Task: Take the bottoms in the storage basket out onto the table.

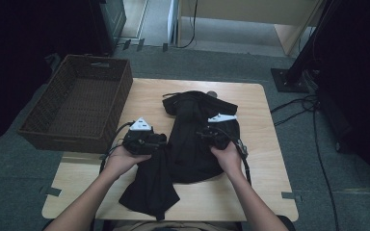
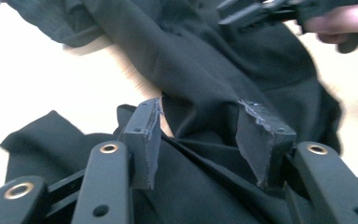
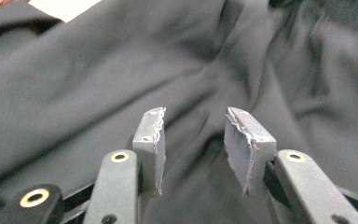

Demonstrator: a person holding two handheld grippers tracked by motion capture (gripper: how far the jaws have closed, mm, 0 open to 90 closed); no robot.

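A crumpled black garment [image 1: 192,149] lies across the middle of the wooden table [image 1: 262,159], with one end trailing toward the near edge. My left gripper [image 1: 162,140] sits at the cloth's left side, its jaws apart and pointing right. In the left gripper view the left gripper [image 2: 200,106] stands open just over the dark cloth [image 2: 200,70], with nothing pinched. My right gripper [image 1: 203,131] rests over the garment's right half. In the right gripper view the right gripper [image 3: 195,114] is open above the grey-black folds [image 3: 98,79], holding nothing. The right gripper [image 2: 261,11] also appears at the top of the left gripper view.
A dark wicker basket [image 1: 121,98] stands at the table's left, partly overhanging the floor. Bare wood runs along the right side and the near edge. Cables [image 1: 313,125] and a stand base [image 1: 289,79] lie on the carpet to the right.
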